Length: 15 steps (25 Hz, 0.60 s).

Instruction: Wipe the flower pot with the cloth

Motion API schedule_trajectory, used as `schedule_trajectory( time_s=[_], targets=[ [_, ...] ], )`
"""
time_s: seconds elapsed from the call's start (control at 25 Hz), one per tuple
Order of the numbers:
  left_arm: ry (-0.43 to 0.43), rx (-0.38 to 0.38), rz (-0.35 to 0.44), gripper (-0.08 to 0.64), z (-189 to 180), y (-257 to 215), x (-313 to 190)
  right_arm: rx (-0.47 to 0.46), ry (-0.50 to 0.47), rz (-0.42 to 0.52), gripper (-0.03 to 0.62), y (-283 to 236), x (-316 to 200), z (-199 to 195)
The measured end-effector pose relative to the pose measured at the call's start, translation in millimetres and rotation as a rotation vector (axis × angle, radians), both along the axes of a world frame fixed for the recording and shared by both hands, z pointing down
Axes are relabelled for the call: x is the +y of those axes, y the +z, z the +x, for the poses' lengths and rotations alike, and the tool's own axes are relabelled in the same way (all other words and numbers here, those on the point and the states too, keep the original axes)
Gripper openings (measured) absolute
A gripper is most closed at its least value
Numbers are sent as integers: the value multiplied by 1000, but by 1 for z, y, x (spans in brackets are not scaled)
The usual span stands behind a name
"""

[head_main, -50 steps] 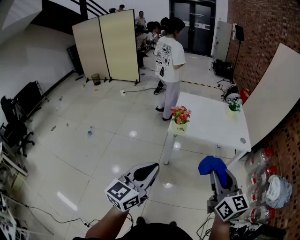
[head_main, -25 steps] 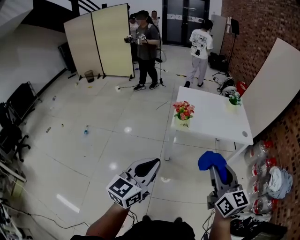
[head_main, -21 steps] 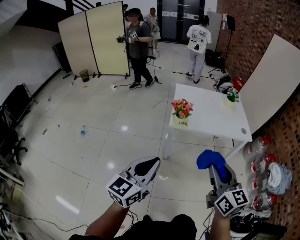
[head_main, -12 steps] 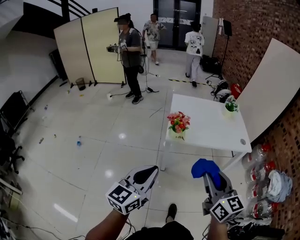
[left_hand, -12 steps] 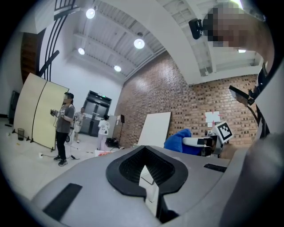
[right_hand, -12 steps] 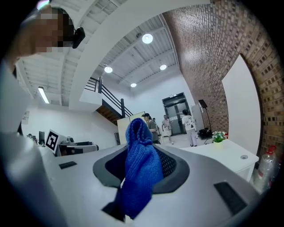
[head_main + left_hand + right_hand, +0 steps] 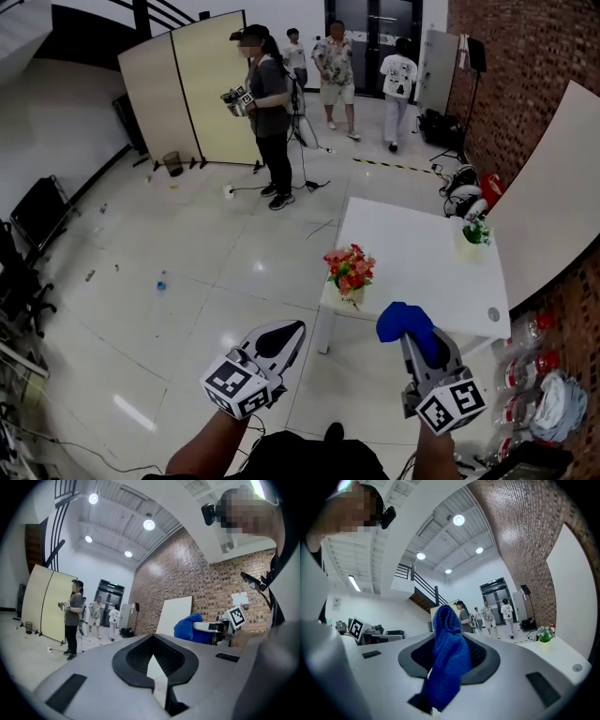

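Blue knit cloth (image 7: 403, 322) is hanging bunched over the tip of the right gripper (image 7: 419, 347), whose jaws are clamping it at the lower right of the head view. The right gripper view is showing the fabric wedged between them and spilling toward the camera.

The flower pot (image 7: 350, 294), a small pale one carrying pink and orange flowers (image 7: 349, 268), is standing upright at the near left corner of the white table (image 7: 422, 267). It is lying just beyond the cloth in the frame and apart from it. A second small pot with a green plant (image 7: 476, 230) is sitting near the table's far right edge.

The left gripper (image 7: 284, 337) is hovering at lower centre with its jaws pressed together on nothing, short of the table.

Judging from this layout, the approach is under way and wiping is not yet begun. To do the step well, the cloth-bearing jaws should be coming in low and from the side. They should be meeting the pot wall below the blooms, with light pressure so the small pot is not sliding off the nearby corner. The empty gripper could be steadying the pot on its opposite side.

Farther out, a person (image 7: 266, 98) in a dark shirt is standing at upper centre beside a tan folding screen (image 7: 183, 89). Other people (image 7: 336, 56) are walking near the doors behind, and a brick wall (image 7: 511, 66) is running along the right edge.
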State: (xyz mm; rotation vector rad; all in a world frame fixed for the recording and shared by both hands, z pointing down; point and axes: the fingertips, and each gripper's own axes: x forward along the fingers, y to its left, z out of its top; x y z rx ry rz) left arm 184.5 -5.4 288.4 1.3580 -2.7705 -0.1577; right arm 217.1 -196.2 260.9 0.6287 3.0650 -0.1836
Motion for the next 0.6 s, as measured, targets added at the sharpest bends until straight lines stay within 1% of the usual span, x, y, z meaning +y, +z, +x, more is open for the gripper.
schedule_trajectory(
  time_s=[0.08, 0.2, 0.36, 0.48, 0.6],
  targets=[
    [-17, 8, -5, 2, -16, 4, -6, -2, -11, 4, 114, 1, -10, -19],
    [-13, 25, -27, 2, -41, 12, -14, 16, -17, -7, 114, 11, -13, -48],
    [6, 51, -46, 2, -73, 31, -13, 48, -27, -7, 114, 32, 1, -78],
    [34, 77, -53, 2, -101, 49, -10, 74, -5, -4, 114, 50, 11, -100],
    [53, 84, -56, 2, -132, 63, -1, 102, 9, 23, 114, 69, 30, -121]
  ],
)
